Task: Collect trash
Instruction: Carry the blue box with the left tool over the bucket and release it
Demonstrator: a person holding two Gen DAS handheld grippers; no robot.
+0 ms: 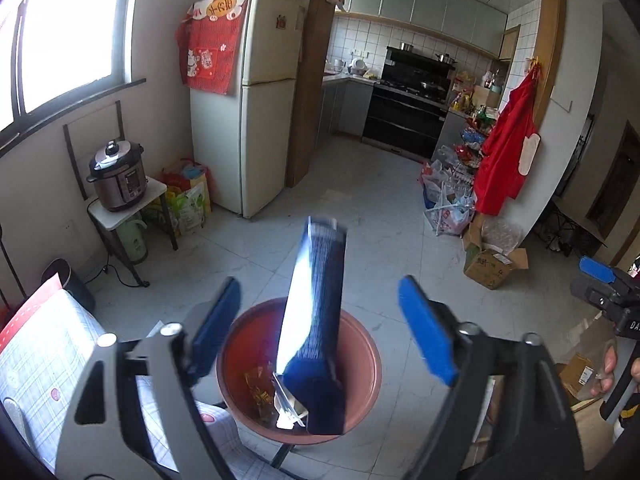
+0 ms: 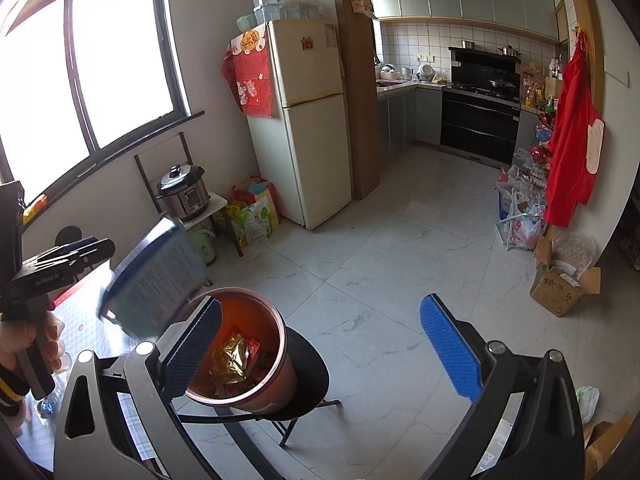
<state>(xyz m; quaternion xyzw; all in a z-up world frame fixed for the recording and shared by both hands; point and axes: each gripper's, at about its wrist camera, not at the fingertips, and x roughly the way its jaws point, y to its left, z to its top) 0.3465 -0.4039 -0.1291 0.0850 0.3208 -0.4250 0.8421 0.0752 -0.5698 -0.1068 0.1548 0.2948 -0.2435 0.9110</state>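
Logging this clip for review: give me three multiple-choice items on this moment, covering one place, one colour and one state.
1. Where does the bin stand?
A. on a black stool
B. on the floor
C. on the fridge

2. What colour is the box?
A. green
B. blue
C. yellow

3. How is the left claw?
A. shut on the box
B. shut on a wrapper
C. open

Answers:
1 A: the bin rests on the stool, clear of the floor.
2 B: the box over the bin is dark blue.
3 C: the left claw is spread wide, with a gap on each side of the box.
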